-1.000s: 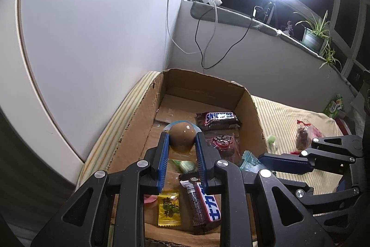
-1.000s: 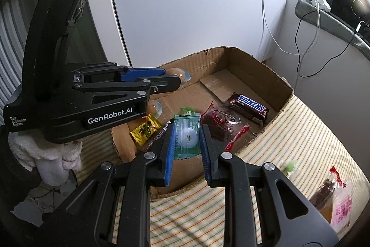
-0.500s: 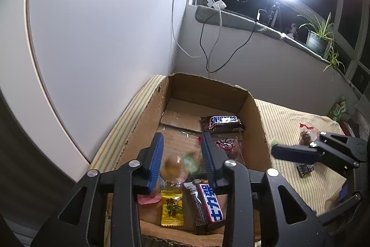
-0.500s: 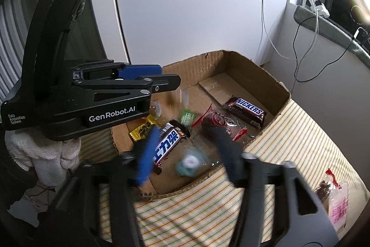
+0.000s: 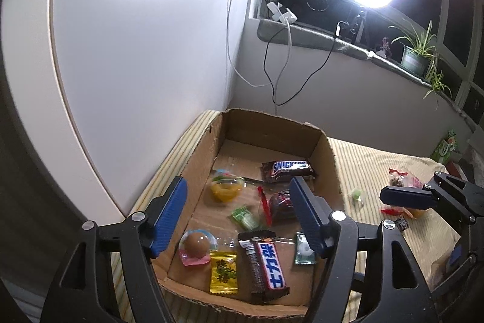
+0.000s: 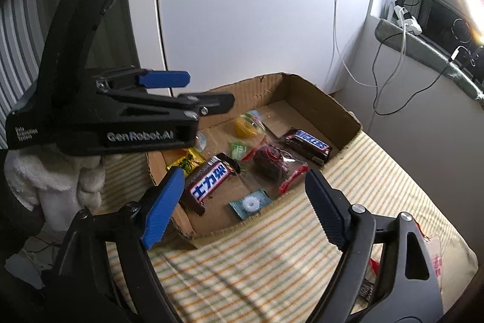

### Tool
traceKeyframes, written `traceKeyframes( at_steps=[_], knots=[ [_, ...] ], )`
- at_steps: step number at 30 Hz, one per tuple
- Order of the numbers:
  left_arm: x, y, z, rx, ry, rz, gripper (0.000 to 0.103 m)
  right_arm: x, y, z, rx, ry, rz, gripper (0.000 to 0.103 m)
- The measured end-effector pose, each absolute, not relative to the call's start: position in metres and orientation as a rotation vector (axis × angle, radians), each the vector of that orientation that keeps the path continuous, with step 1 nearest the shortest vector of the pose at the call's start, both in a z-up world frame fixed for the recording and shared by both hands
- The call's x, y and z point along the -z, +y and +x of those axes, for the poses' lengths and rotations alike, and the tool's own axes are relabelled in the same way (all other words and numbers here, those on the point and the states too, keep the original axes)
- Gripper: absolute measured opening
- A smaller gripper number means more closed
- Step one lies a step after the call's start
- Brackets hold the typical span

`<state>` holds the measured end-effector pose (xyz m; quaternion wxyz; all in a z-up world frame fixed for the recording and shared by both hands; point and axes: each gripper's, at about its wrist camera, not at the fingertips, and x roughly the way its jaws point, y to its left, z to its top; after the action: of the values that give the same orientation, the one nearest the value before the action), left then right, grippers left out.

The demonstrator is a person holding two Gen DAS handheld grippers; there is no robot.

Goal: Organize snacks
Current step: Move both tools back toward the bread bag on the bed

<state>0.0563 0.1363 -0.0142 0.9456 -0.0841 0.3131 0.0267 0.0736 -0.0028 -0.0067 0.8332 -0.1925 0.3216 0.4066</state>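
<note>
Right now your left gripper [image 5: 239,214] hangs over the near half of the cardboard box [image 5: 325,147], its blue pads spreading apart with nothing gripped between them. Below it, on the box floor, the brown jelly cup [image 5: 196,244] sits at the near left corner, just left of the yellow candy packet [image 5: 223,271]. Right of that packet lies the dark bar with the blue and white label [image 5: 267,265], running near to far. The teal mint packet [image 5: 304,252] rests at the near right, partly behind your right-hand pad. Farther in you see the green candy [image 5: 244,215], the orange jelly cup [image 5: 225,189] toward the left wall, the dark cake in clear wrap [image 5: 281,202], and the Snickers bar [image 5: 287,170] at the far right.

Your right gripper [image 6: 243,205] hovers over the near edge of the box, and its jaws too are opening, wide and empty. The teal mint packet [image 6: 250,203] lies flat on the cardboard directly under the gap, touching neither pad. Left of it is the labelled bar [image 6: 208,182]; beyond it the wrapped cake [image 6: 273,164] and Snickers bar [image 6: 307,144].

Outside the box, on the striped cloth [image 5: 378,171] to the right, a small green sweet [image 5: 355,193] and some red-wrapped snacks [image 5: 402,179] lie well apart from the box.
</note>
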Motion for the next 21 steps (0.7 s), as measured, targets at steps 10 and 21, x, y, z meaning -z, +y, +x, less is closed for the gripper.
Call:
traceKeyframes(
  at_steps=[10, 21],
  knots=[
    [0.004, 0.109, 0.052, -0.01, 0.613, -0.155, 0.072, 0.003, -0.045, 0.078, -0.777, 0.685, -0.377, 0.088],
    [0.003, 0.068, 0.052, 0.059, 0.617, -0.137, 0.075, 0.004, -0.106, 0.09, -0.66, 0.703, -0.338, 0.094]
  ],
)
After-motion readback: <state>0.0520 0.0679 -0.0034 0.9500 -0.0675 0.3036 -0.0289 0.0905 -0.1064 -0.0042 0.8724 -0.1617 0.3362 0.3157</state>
